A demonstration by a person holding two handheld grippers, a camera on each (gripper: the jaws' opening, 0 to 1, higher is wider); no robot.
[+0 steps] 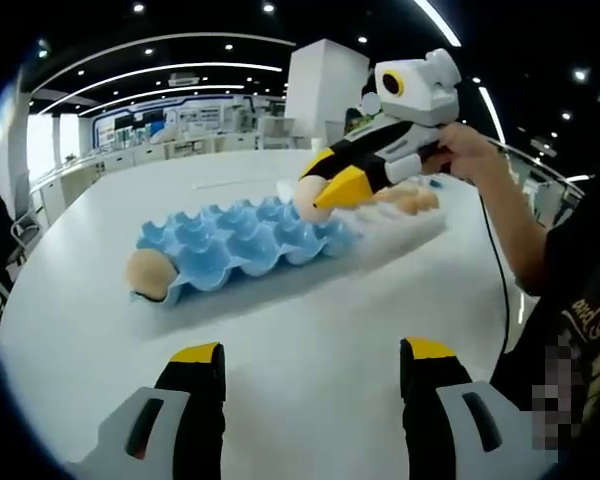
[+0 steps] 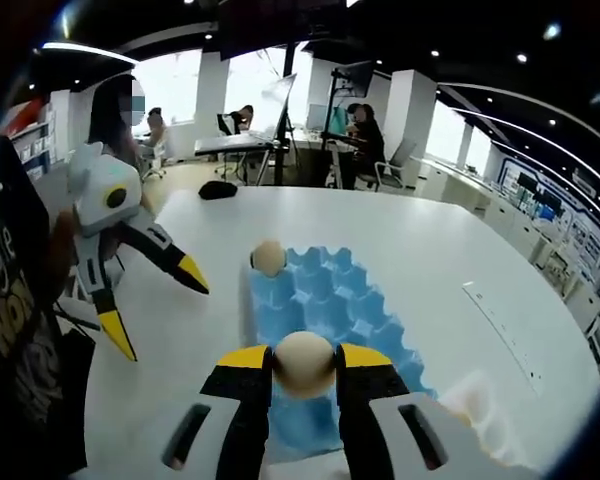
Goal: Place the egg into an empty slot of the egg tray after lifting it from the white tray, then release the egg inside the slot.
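Observation:
The blue egg tray [image 1: 242, 242] lies on the white table, with one tan egg [image 1: 148, 272] seated in its near left corner slot. Beyond it sits the white tray [image 1: 405, 228] holding several eggs [image 1: 416, 201]. My right gripper [image 1: 325, 195] reaches in from the right, shut on an egg [image 1: 308, 199] above the blue tray's far end. The right gripper view has that gripper [image 2: 303, 365] clamping the held egg [image 2: 303, 362] over the blue egg tray [image 2: 330, 300], and the seated egg [image 2: 269, 257] at the far corner. My left gripper [image 1: 310, 352] hovers open over bare table, also seen as the left gripper [image 2: 160, 312].
The white tray's corner [image 2: 485, 425] shows at lower right with an egg [image 2: 467, 400]. A thin strip [image 2: 500, 322] and a black object [image 2: 218, 189] lie on the table. People sit at desks beyond. A person's arm [image 1: 500, 200] holds the right gripper.

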